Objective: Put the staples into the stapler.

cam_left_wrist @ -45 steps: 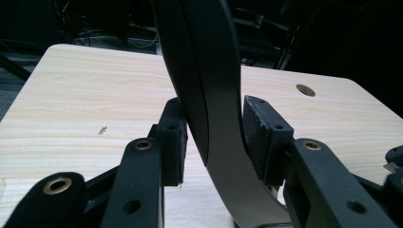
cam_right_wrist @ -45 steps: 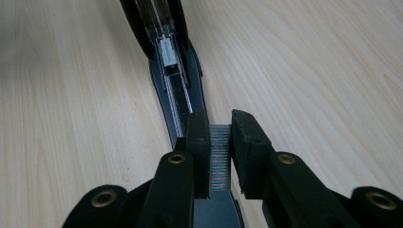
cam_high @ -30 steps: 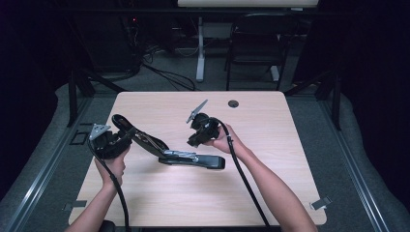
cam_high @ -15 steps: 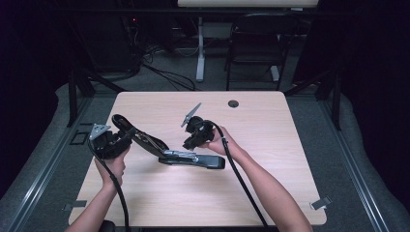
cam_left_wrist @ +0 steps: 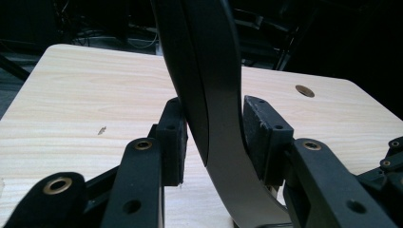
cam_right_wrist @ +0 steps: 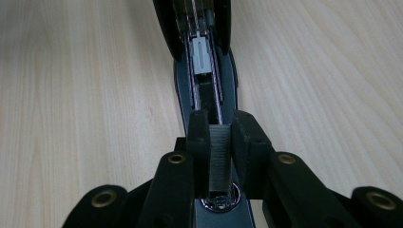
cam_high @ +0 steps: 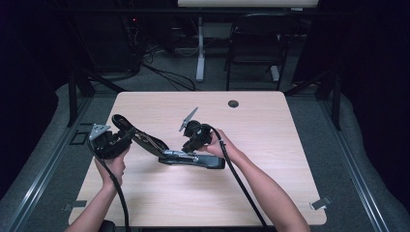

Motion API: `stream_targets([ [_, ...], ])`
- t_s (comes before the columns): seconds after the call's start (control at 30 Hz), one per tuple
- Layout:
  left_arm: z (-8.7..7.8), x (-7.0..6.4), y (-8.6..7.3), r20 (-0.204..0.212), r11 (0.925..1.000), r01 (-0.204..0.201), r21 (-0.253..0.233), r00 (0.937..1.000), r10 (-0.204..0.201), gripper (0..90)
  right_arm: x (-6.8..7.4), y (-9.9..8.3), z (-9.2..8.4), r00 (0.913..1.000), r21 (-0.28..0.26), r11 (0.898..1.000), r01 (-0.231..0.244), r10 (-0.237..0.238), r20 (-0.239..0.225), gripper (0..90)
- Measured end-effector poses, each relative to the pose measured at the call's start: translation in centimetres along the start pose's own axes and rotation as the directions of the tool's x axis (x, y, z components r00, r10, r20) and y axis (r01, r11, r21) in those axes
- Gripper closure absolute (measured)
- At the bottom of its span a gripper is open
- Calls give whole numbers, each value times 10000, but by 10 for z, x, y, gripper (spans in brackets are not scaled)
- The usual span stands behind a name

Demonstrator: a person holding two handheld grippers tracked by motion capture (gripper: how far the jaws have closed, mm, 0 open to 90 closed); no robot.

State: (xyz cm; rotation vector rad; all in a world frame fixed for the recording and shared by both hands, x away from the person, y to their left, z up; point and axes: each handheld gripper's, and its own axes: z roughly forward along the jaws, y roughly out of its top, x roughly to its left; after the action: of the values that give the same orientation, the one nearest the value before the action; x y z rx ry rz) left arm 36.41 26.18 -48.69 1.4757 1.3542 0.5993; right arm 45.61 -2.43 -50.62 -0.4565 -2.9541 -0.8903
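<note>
A black stapler [cam_high: 193, 159] lies swung open on the wooden table [cam_high: 270, 188], its base flat and its top arm [cam_high: 140, 137] raised toward the left. My left gripper [cam_high: 126, 136] is shut on that top arm [cam_left_wrist: 209, 95], one pad pressing each side. My right gripper [cam_high: 188, 146] points down over the base. It is shut on a grey strip of staples [cam_right_wrist: 219, 156], which hangs just above the open magazine channel [cam_right_wrist: 205, 95]. A light grey pusher [cam_right_wrist: 201, 56] sits farther along the channel.
A round cable hole [cam_high: 233, 103] is near the table's far edge. A chair [cam_high: 256, 43] and a table leg [cam_high: 200, 48] stand beyond it on the floor. Black cables trail from both grippers toward the near edge.
My right gripper has sunk a little toward the stapler base with the staple strip in it. The left gripper and the stapler's top arm have kept still.
</note>
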Motion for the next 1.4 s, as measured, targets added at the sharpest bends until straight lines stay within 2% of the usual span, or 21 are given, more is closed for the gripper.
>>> stream_targets([
  [0.57,0,0,0,-10,10000,-6,13,10000,6,620,1,-2,4,9990,302,9985,452,-453,22,786],
  [0.77,0,0,0,-17,10000,-20,24,10000,20,619,4,-3,4,9973,232,9971,724,-727,127,786],
  [1.13,0,-1,0,-46,10000,-17,16,10000,17,619,6,-3,5,9956,300,9955,903,-910,227,786],
  [1.4,0,-1,0,-57,10000,-29,21,10000,29,620,7,-3,5,9928,541,9920,1137,-1155,311,786],
])
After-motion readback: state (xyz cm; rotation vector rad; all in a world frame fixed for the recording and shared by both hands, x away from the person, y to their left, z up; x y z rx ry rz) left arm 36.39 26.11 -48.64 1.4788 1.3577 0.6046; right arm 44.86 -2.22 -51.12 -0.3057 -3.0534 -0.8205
